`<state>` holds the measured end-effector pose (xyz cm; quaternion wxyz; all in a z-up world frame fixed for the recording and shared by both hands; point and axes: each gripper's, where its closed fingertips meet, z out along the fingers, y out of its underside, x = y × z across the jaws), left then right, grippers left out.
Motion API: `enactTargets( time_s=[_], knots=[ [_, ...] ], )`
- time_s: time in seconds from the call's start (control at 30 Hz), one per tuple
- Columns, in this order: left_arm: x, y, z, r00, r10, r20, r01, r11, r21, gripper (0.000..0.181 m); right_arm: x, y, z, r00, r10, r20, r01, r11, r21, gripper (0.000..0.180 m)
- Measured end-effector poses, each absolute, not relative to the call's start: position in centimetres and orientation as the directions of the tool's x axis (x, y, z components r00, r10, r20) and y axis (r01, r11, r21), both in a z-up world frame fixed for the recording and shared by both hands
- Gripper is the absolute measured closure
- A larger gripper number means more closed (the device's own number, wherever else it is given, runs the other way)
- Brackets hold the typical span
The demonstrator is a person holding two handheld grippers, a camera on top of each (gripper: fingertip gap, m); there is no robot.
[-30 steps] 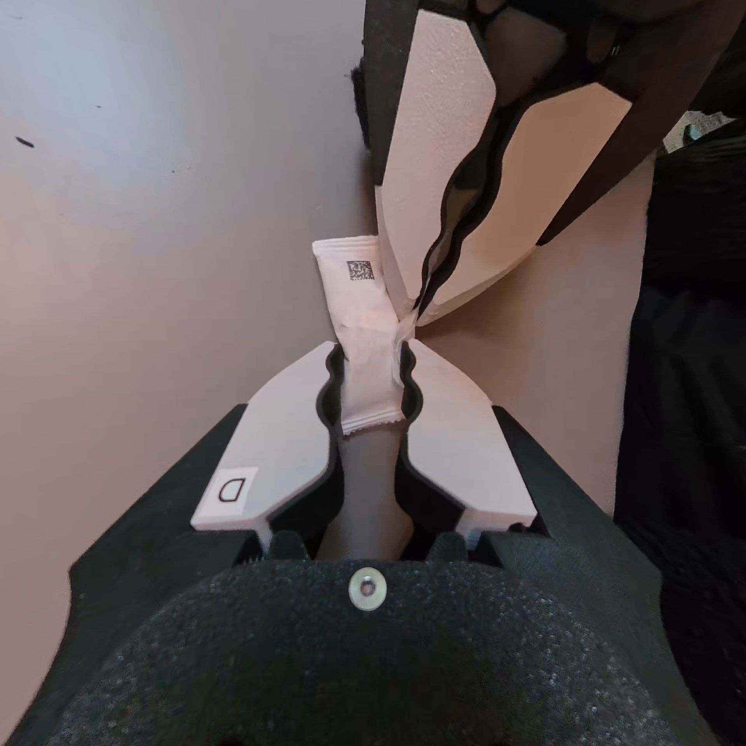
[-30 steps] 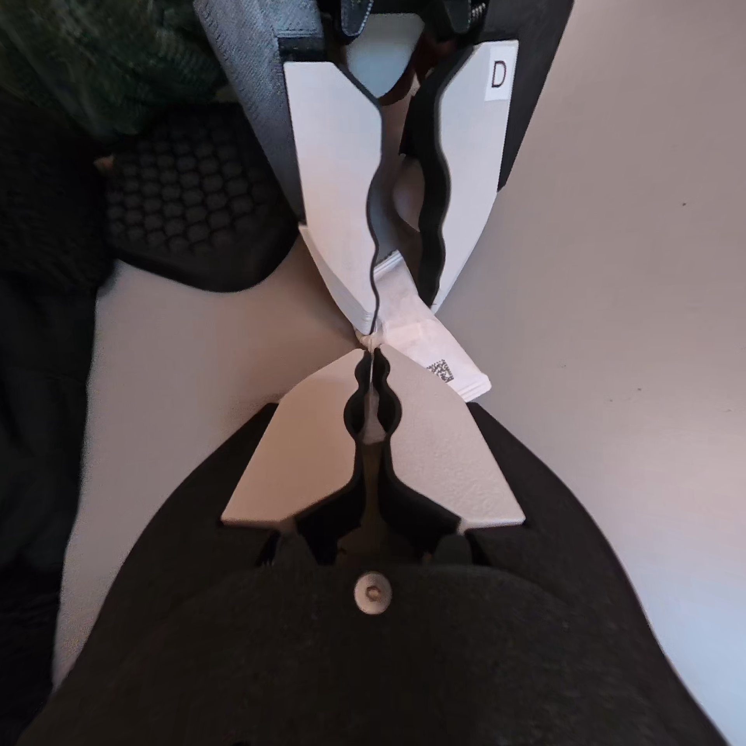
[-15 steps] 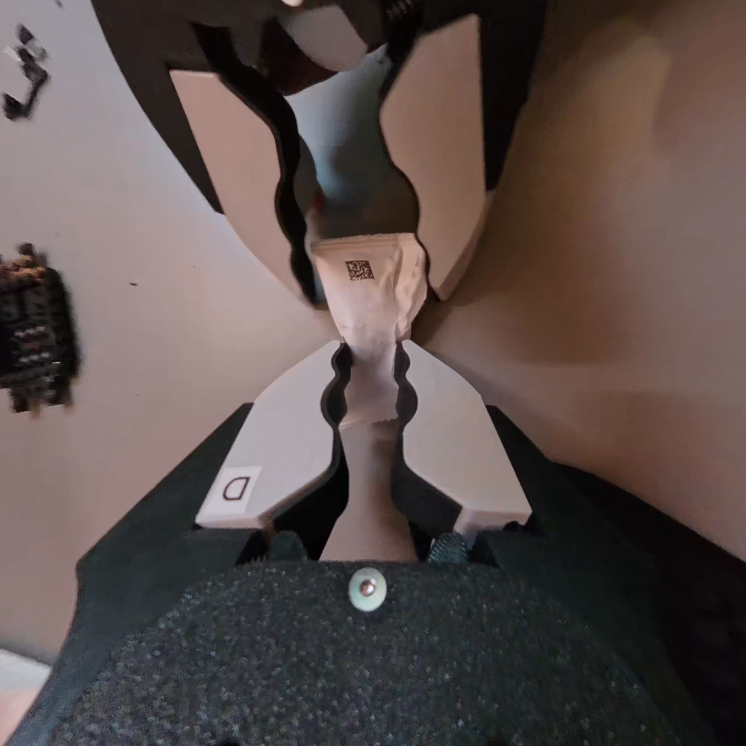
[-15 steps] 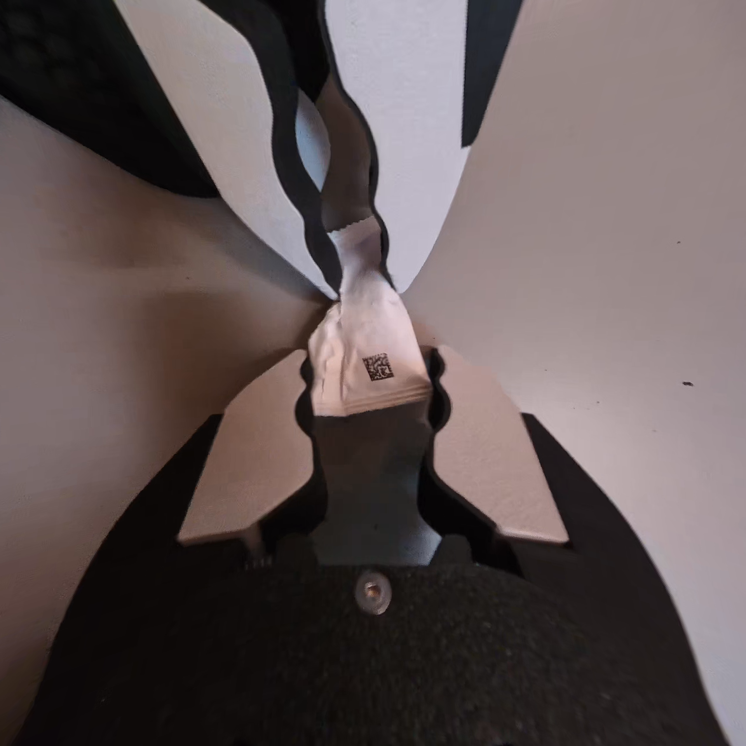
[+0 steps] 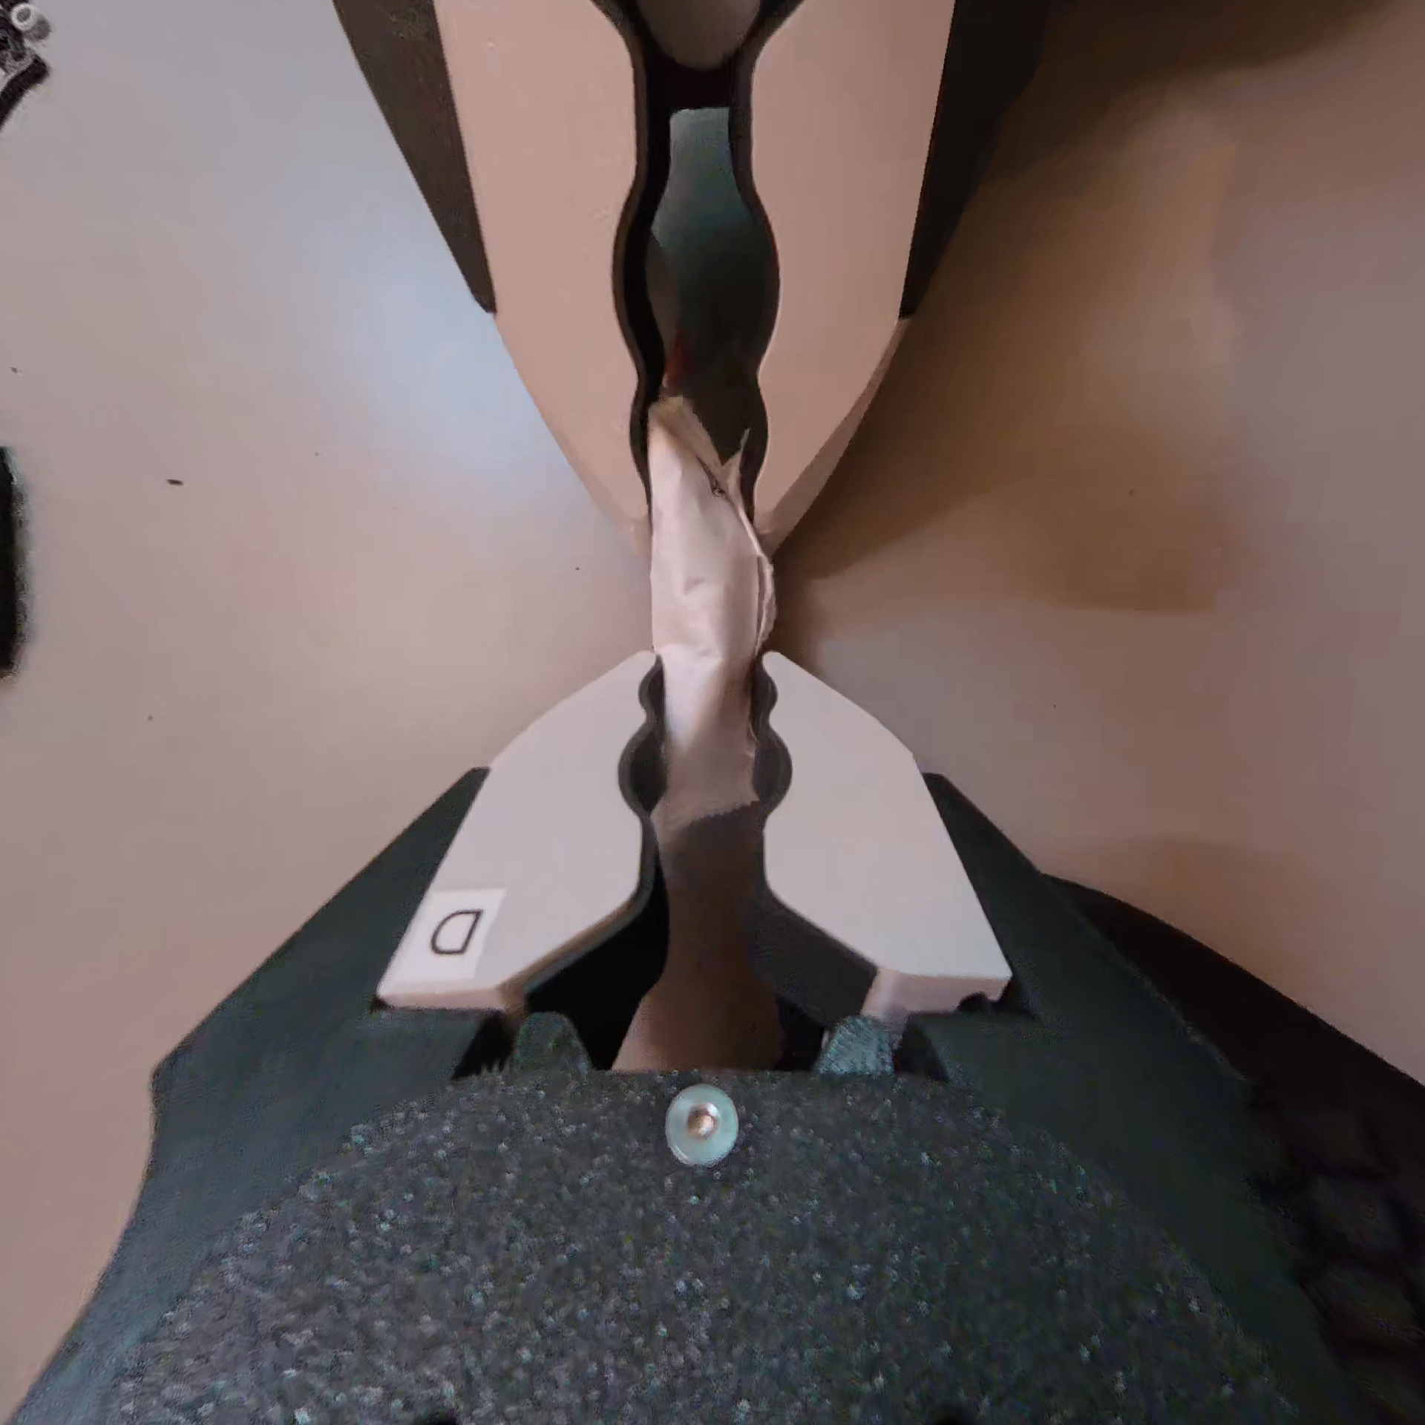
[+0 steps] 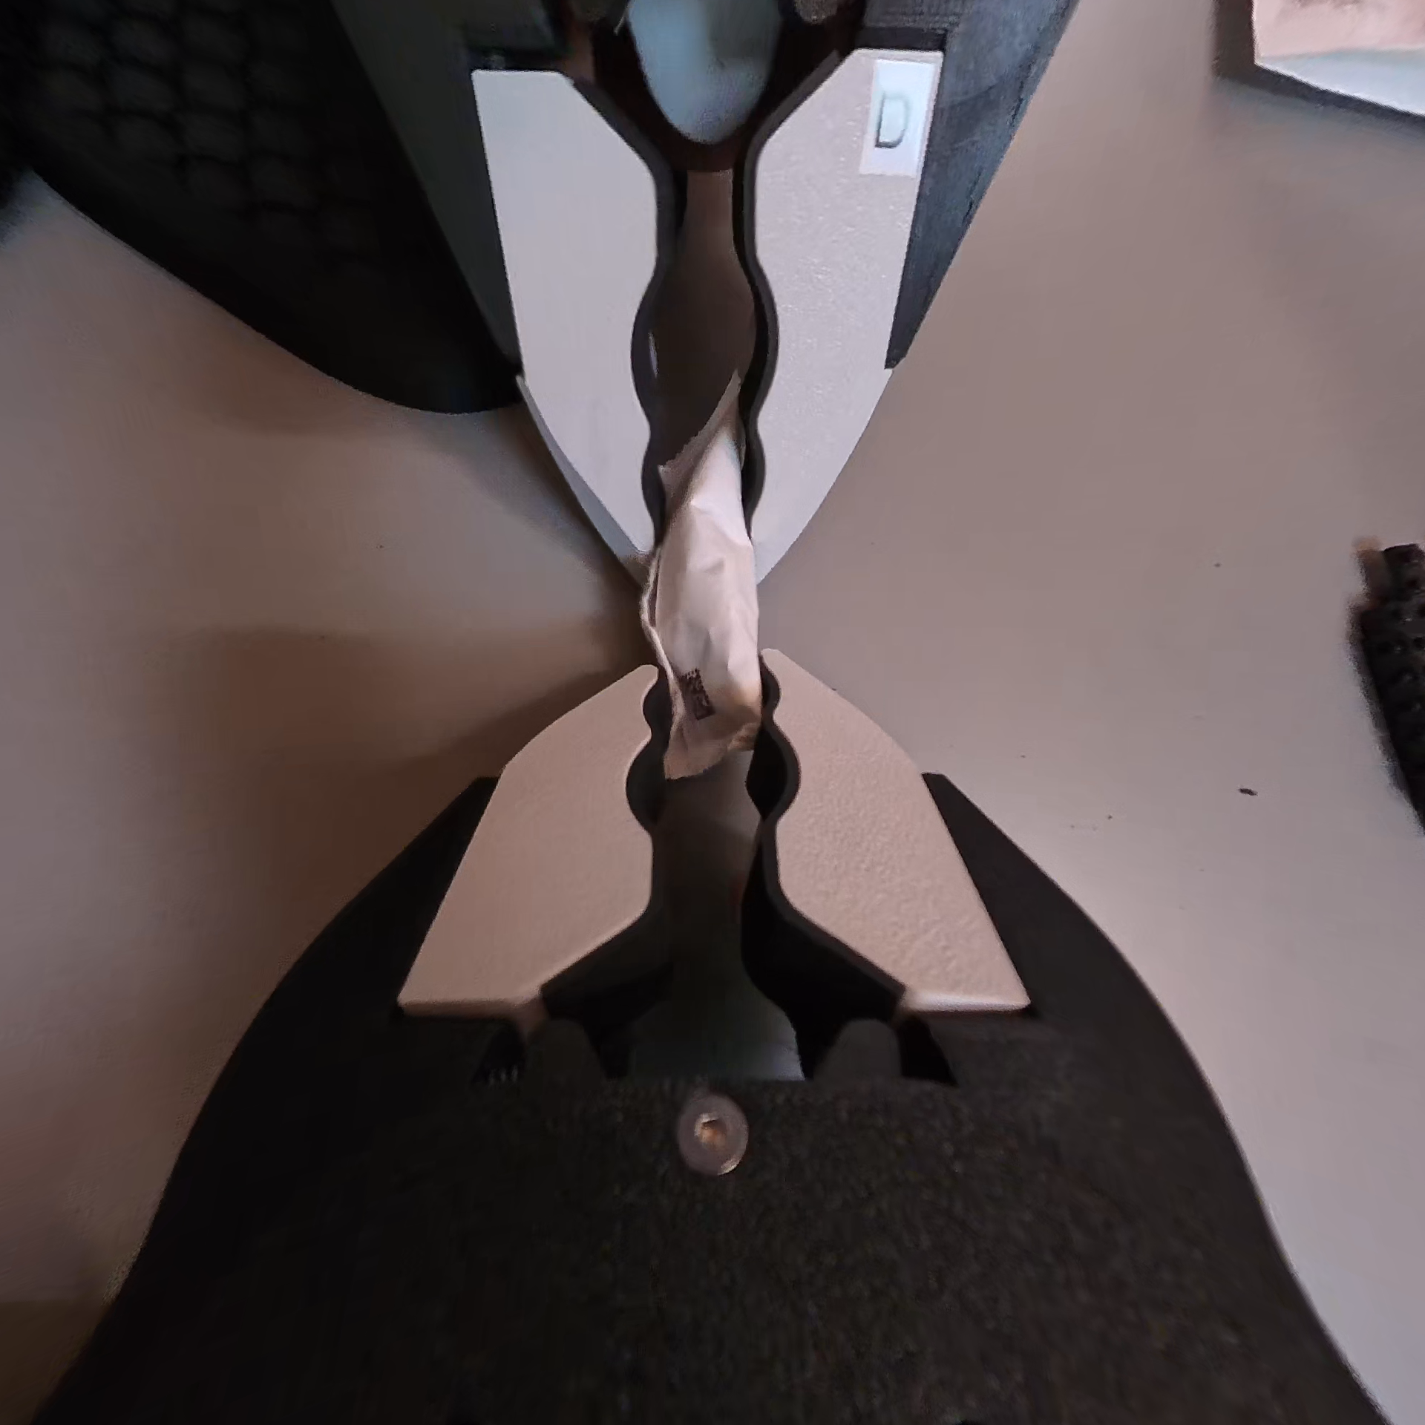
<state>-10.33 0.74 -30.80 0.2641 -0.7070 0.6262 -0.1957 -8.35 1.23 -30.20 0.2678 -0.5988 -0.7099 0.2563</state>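
Note:
A small white paper packet [image 5: 705, 586] with a printed square code is held between the two grippers above a pale tabletop. My left gripper [image 5: 708, 678] is shut on one end of the packet. My right gripper [image 6: 713, 682] is shut on the other end [image 6: 705, 617]. The two grippers face each other tip to tip: the right gripper shows at the top of the left wrist view [image 5: 698, 493] and the left gripper at the top of the right wrist view [image 6: 698, 493]. The packet is twisted and creased between them.
The pale tabletop [image 5: 270, 463] lies below. A dark perforated object [image 6: 1396, 655] lies at the right edge of the right wrist view. A dark honeycomb-textured thing [image 6: 216, 177] sits at upper left there. A dark object [image 5: 11, 555] is at the left edge of the left wrist view. Left and right tips are no more than a few centimetres apart. The dark honeycomb-textured thing [image 6: 216, 177] is about 15 cm from both grippers' fingertips. My left wrist view [image 5: 1336, 1134] looks at it from another angle.
The right gripper opened, came round to face the left one head on, and closed on the packet's free end. The packet has turned edge-on and is now twisted.

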Motion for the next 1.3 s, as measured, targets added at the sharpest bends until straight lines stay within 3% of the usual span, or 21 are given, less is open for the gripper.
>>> enactTargets(
  time_s=[0.23,0.33,0.37,0.4,0.5,0.83,1.0,1.13,1.3],
  knots=[
    [-10.2,0.7,-30.8,0.116,-0.987,-0.11,-0.792,-0.025,-0.61,0.165,-8.2,1.2,-30.1,-0.15,0.969,0.195,0.711,0.243,-0.66,0.16],
    [-10.2,0.8,-30.7,0.105,-0.983,-0.154,-0.793,0.011,-0.609,0.166,-8.6,1.0,-30.0,-0.143,0.966,0.214,0.713,0.25,-0.655,0.139],
    [-10.1,0.7,-30.8,0.096,-0.982,-0.165,-0.797,0.023,-0.604,0.167,-8.7,0.9,-30.1,-0.144,0.966,0.215,0.714,0.252,-0.653,0.141],
    [-10.0,0.7,-30.7,0.093,-0.98,-0.178,-0.797,0.034,-0.603,0.167,-8.8,0.7,-30.0,-0.153,0.961,0.229,0.704,0.269,-0.658,0.157],
    [-10.1,0.8,-30.6,0.085,-0.975,-0.207,-0.798,0.058,-0.6,0.167,-9.0,0.9,-29.8,-0.135,0.965,0.225,0.686,0.255,-0.681,0.159],
    [-10.2,0.3,-30.7,0.054,-0.985,-0.162,-0.773,0.061,-0.631,0.166,-9.2,0.4,-30.0,-0.115,0.984,0.134,0.698,0.176,-0.694,0.16],
    [-10.2,0.5,-30.3,0.053,-0.98,-0.19,-0.763,0.083,-0.641,0.166,-9.2,0.5,-29.7,-0.122,0.971,0.206,0.697,0.232,-0.679,0.158],
    [-10.7,0.6,-30.4,0.045,-0.978,-0.203,-0.774,0.094,-0.626,0.167,-8.5,0.8,-30.0,-0.134,0.951,0.278,0.719,0.286,-0.633,0.143],
    [-10.9,0.9,-29.9,0.058,-0.975,-0.216,-0.76,0.097,-0.643,0.167,-8.9,1.1,-29.5,-0.117,0.942,0.314,0.699,0.302,-0.648,0.158]
  ],
)
